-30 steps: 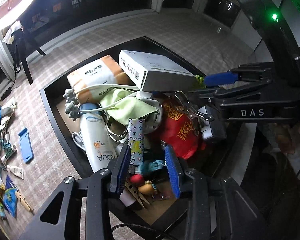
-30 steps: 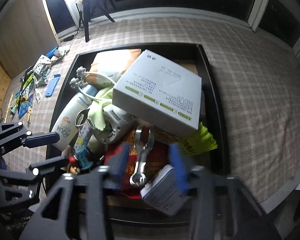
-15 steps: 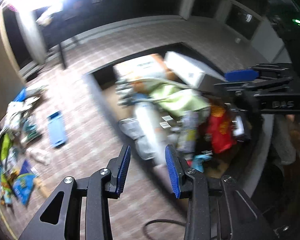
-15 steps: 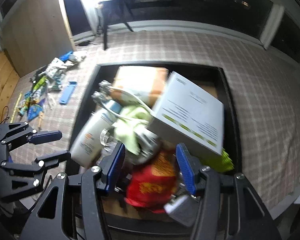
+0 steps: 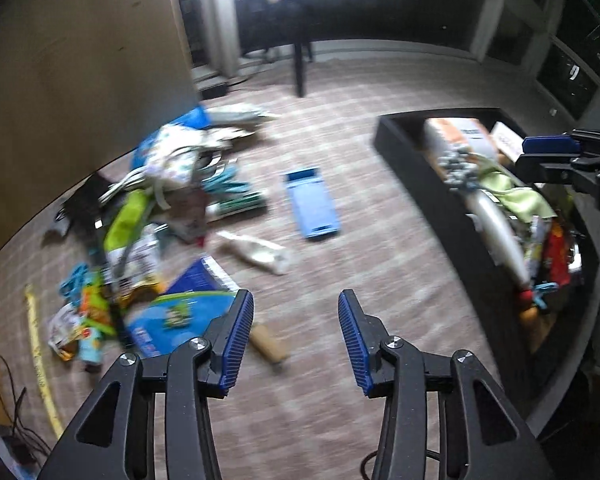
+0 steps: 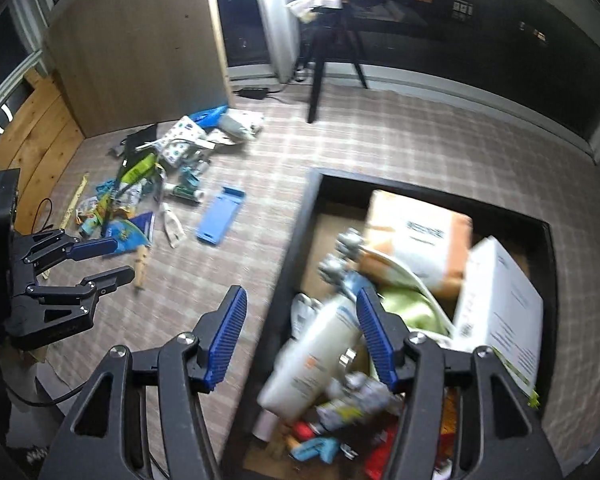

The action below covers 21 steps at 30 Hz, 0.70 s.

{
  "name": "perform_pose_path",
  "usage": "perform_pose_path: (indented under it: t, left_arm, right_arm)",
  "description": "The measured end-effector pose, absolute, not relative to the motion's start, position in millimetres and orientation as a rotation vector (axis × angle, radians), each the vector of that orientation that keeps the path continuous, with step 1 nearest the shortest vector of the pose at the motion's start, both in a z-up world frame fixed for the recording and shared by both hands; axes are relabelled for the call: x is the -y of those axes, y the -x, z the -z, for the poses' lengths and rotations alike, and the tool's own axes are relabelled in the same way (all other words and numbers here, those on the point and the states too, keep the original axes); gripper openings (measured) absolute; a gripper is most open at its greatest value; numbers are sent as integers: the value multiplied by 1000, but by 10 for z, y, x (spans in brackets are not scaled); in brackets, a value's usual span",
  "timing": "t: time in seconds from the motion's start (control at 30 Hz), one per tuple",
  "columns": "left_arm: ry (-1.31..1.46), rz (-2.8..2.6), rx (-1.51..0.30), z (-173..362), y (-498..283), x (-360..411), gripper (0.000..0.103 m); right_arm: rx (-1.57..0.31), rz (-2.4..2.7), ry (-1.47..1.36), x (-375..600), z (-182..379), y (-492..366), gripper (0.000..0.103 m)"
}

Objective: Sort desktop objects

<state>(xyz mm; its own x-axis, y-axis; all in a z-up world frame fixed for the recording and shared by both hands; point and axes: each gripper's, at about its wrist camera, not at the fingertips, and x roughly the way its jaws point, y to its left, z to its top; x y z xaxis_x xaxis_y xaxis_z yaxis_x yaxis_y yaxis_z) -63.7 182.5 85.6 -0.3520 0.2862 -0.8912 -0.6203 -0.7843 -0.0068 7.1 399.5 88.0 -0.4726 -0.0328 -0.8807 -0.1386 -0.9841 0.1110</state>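
My left gripper [image 5: 296,304] hangs over the plaid cloth with its jaws opening and nothing between them. Just below its left finger lies a wooden stick [image 5: 268,346]. A blue phone stand [image 5: 312,204], a white tube [image 5: 260,252] and a pile of loose packets and cables [image 5: 160,208] lie beyond it. My right gripper [image 6: 302,300] hovers over the left rim of the black tray [image 6: 300,240], jaws opening and empty. In the tray are a white bottle [image 6: 320,352], a white box [image 6: 500,308], an orange tissue pack [image 6: 416,232] and a green cloth [image 6: 408,308].
A wooden panel [image 5: 80,60] stands behind the pile at the left. A tripod leg [image 6: 316,80] rests on the cloth at the back. A yellow ruler [image 5: 40,360] lies at the cloth's left edge. Bare cloth lies between the blue stand and the tray.
Both grippers swung left, away from the tray's contents. The left one went from above the tray to over the cloth near the pile, and its jaws widened. The right one rose slightly.
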Motion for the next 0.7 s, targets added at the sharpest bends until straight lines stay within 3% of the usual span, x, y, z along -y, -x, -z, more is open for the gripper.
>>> perform_pose_path:
  t: [0.4, 0.47, 0.7]
  left_arm:
    - [1338, -2092, -571, -563, 1051, -1372, 56]
    - [1342, -2056, -604, -494, 1106, -1340, 67]
    - [1360, -1994, -706, -317, 1275, -1347, 68]
  right_arm:
    - [-314, -2596, 1701, -3585, -539, 736, 58]
    - [-336, -2579, 1732, -3526, -447, 852, 58]
    - [-411, -2490, 1812, -3436, -114, 1239, 59]
